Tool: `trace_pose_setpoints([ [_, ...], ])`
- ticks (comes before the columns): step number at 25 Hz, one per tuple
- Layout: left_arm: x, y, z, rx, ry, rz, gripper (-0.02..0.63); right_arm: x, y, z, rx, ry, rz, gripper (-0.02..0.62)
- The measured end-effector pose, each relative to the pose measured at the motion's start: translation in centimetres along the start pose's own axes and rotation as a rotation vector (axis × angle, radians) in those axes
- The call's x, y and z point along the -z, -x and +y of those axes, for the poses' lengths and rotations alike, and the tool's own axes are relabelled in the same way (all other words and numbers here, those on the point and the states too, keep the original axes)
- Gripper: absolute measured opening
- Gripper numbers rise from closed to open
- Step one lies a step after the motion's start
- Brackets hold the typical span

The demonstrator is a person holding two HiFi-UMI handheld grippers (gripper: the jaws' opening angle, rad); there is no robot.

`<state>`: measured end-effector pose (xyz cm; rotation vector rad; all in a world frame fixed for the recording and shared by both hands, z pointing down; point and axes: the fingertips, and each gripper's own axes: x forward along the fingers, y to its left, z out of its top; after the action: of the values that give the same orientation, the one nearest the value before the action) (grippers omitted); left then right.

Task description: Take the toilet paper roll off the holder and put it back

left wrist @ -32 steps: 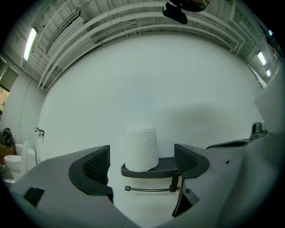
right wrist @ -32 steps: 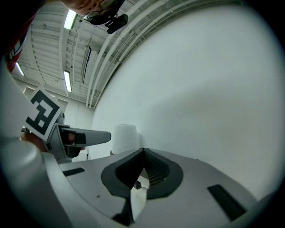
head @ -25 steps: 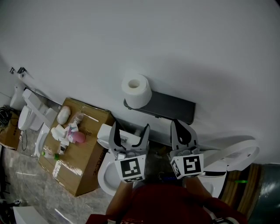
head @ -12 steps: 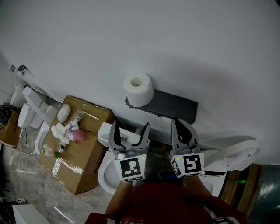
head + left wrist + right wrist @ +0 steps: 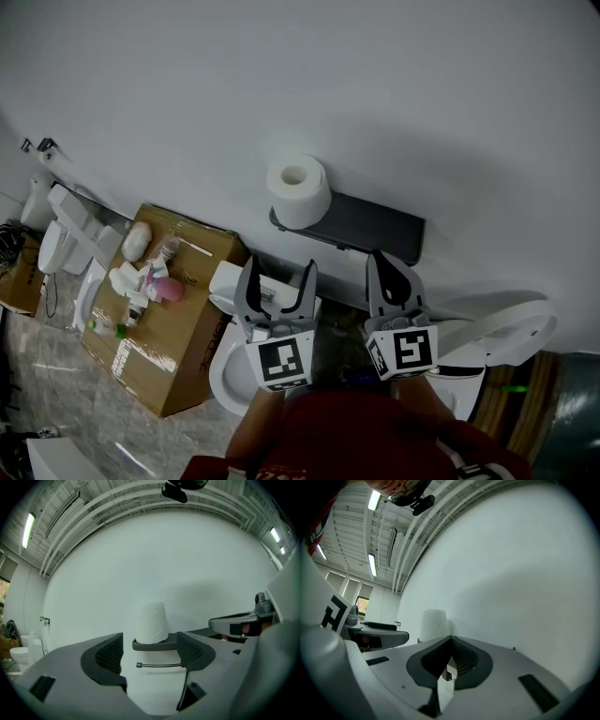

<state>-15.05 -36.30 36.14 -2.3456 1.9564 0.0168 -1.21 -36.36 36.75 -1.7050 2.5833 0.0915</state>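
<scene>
The toilet paper roll [image 5: 298, 192] stands upright at the centre of the head view, on the left end of a dark holder [image 5: 366, 228] fixed to the white wall [image 5: 422, 94]. The roll sits on the flat top shelf, and in the left gripper view a thin bar [image 5: 159, 665] runs just under that shelf. The left gripper [image 5: 279, 279] hangs below the roll in the lower middle of the frame, well apart from it. Its jaws stand wide and are closing, with nothing between them (the roll and shelf show only through the gap, farther off against the wall). The right gripper [image 5: 386, 277] is just beside it toward the right, under the right half of the holder, its jaws pressed together on nothing. Both point up the frame toward the wall. At the lower left lies a cardboard box [image 5: 187, 323] with small bottles and packets [image 5: 145, 281] on top. Between the box and the left gripper is a white toilet [image 5: 223, 373], and a second toilet [image 5: 511, 333] shows at the lower right.
</scene>
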Motion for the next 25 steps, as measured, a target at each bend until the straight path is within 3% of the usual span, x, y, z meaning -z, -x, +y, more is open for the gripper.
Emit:
trace_pose_setpoints([
  [1, -0.1, 0.0, 0.1, -0.010, -0.001, -0.004, 0.364, 0.0, -0.1, 0.0, 0.000, -0.001, 0.000, 0.017],
  [4, 0.0, 0.3, 0.6, -0.038, -0.008, -0.003, 0.137, 0.1, -0.2, 0.2, -0.001, -0.003, 0.001, 0.017],
  [8, -0.1, 0.6, 0.6, -0.027, 0.024, -0.012, 0.022, 0.1, -0.3, 0.4, -0.004, -0.005, 0.000, 0.017],
  [25, 0.0, 0.5, -0.6, 0.014, 0.034, -0.016, 0.015, 0.1, -0.2, 0.7, -0.008, 0.018, 0.002, 0.017],
])
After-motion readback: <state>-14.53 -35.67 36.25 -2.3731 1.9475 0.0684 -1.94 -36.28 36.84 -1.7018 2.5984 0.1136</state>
